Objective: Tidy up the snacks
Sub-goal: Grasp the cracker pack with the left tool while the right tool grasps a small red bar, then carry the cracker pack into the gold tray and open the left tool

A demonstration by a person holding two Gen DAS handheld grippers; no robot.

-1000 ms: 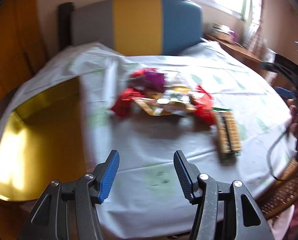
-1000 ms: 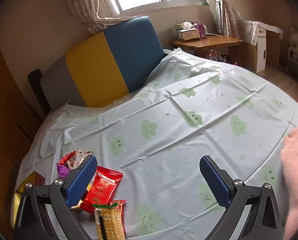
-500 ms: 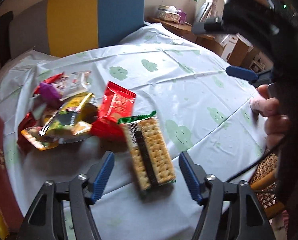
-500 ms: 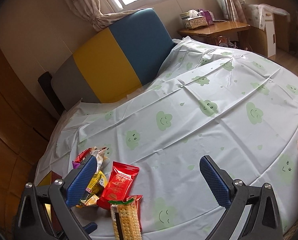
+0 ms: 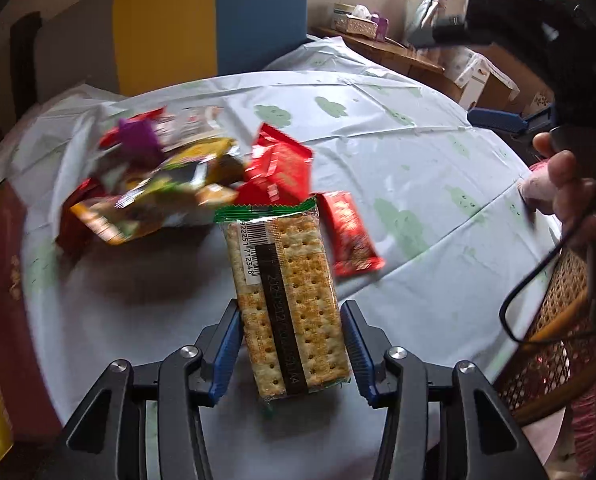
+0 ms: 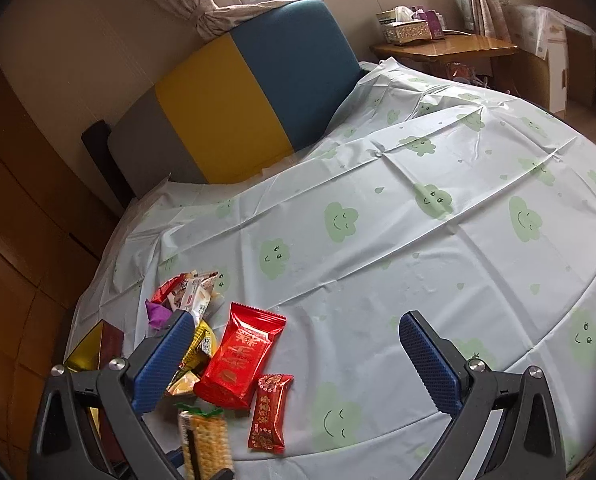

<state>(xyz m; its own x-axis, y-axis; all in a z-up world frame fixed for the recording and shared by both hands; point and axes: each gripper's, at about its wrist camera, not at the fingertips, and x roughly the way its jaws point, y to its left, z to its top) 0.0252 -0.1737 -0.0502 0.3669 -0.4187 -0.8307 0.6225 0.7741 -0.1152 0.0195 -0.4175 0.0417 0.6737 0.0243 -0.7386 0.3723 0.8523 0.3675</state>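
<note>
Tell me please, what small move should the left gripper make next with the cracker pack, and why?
Probably finish closing on the cracker pack. The left gripper straddles its near end and its jaws have just been closing, with the blue pads beside the pack's long edges. Whether they already press it I cannot tell. The pack lies flat on the tablecloth, apart from the snack pile, so a firm grip should allow a lift.

The cracker pack (image 5: 294, 304) lies on the desk (image 5: 418, 184), its near end between the left tool's (image 5: 292, 354) jaws. A small bar (image 5: 350, 236) lies just right of it. The snack pile (image 5: 170, 176) sits behind and to the left, with a box (image 5: 2, 280) at the desk's left edge. A chair (image 5: 202, 28) stands behind the desk. The right tool (image 6: 294, 360) hangs over bare cloth right of the pile.
</note>
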